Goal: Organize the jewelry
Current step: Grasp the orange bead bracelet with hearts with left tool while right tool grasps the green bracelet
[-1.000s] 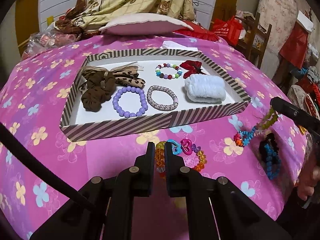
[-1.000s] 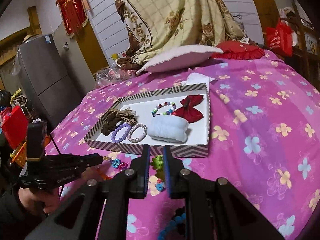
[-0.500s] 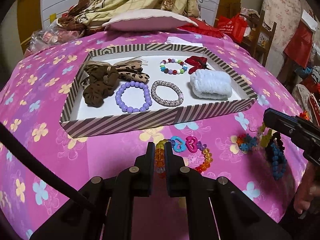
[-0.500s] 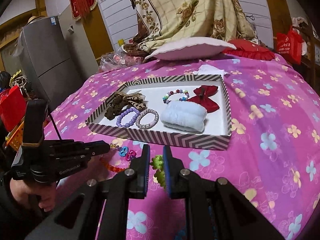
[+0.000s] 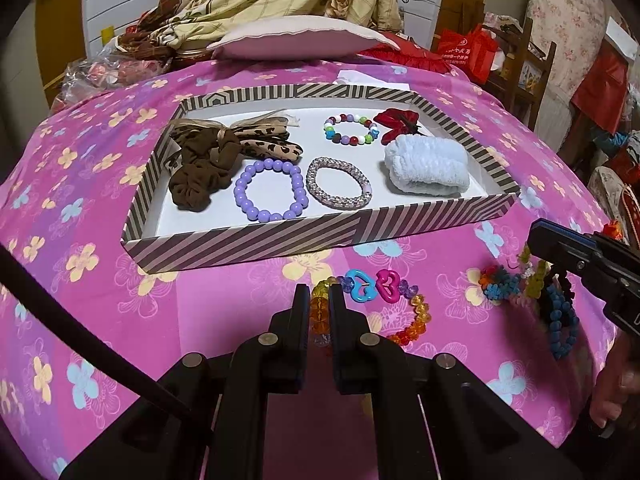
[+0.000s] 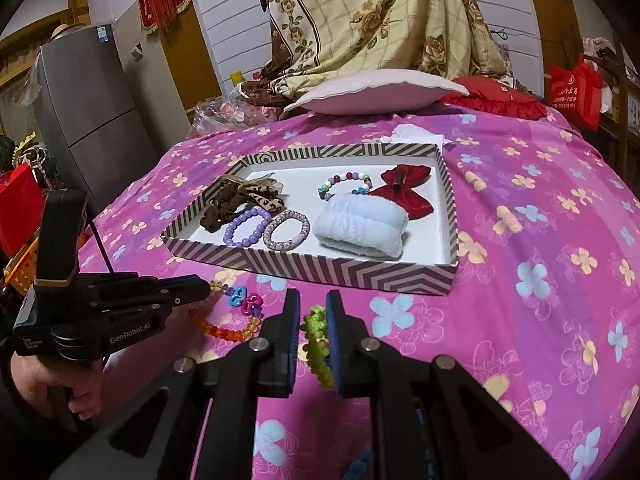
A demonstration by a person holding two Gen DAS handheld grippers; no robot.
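Meanwhile, an orange beaded bracelet (image 5: 404, 320) is clamped by the left tool (image 5: 320, 304) and a green beaded bracelet (image 6: 316, 336) by the right tool (image 6: 313, 320), before the striped tray (image 5: 248, 244).

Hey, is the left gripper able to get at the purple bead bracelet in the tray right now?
Probably not as is: the left gripper is shut on the orange bead bracelet, and the tray wall stands between it and the purple bead bracelet.

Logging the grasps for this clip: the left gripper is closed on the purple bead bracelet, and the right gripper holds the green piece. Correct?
Not quite. The left wrist view shows the left gripper closed on the orange bead bracelet with heart charms; the purple bead bracelet lies in the striped tray. The right gripper does hold the green piece.
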